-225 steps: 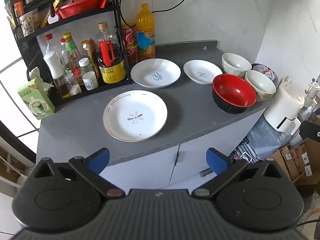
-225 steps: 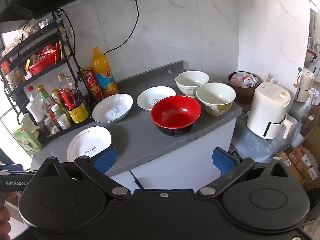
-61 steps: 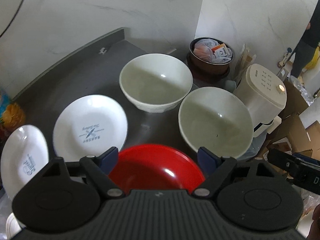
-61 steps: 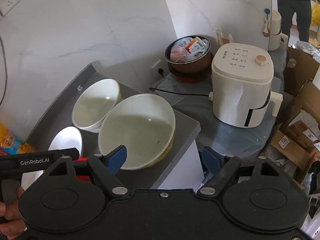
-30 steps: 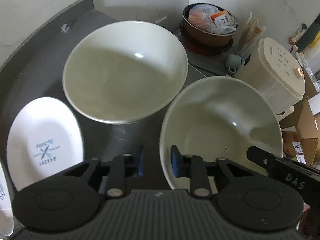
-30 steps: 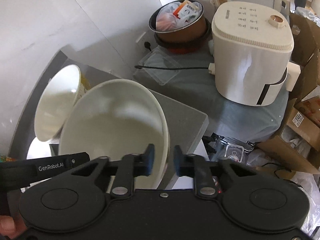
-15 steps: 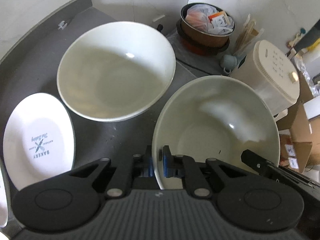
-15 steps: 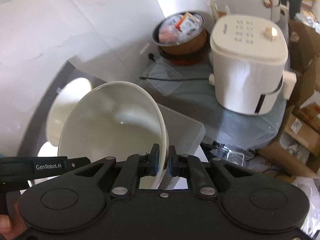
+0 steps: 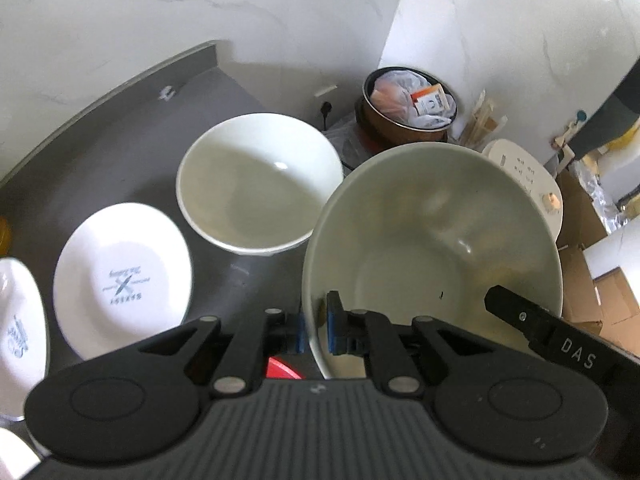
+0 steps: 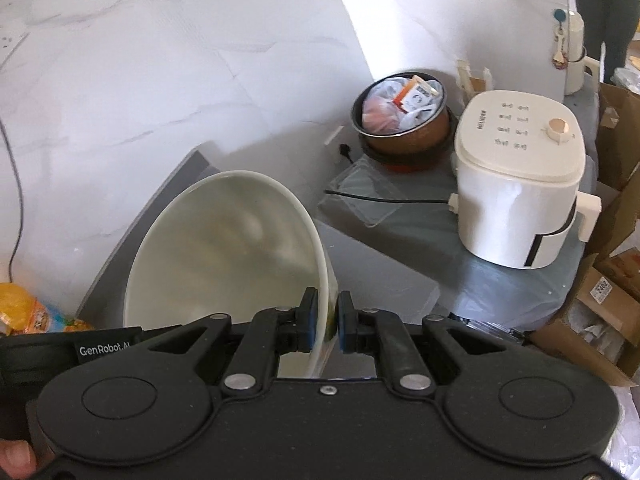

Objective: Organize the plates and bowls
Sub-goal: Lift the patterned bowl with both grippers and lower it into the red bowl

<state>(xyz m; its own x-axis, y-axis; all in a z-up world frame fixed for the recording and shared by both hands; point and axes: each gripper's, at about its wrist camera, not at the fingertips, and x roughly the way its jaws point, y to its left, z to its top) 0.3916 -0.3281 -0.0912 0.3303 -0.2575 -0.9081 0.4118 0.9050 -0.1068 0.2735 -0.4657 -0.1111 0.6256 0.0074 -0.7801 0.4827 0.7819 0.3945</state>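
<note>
We grip the cream bowl (image 9: 432,248) at opposite rim points: left gripper (image 9: 316,334) and right gripper (image 10: 325,322) both clenched on its wall. It hangs just beside the white bowl (image 9: 256,184). Glazed ceramic: stiff, slippery, breakable, so we judge rim pinches best.

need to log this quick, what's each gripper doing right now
left gripper: closed on the rim of the pale bowl.
right gripper: closed on the opposite rim of the same bowl.
</note>
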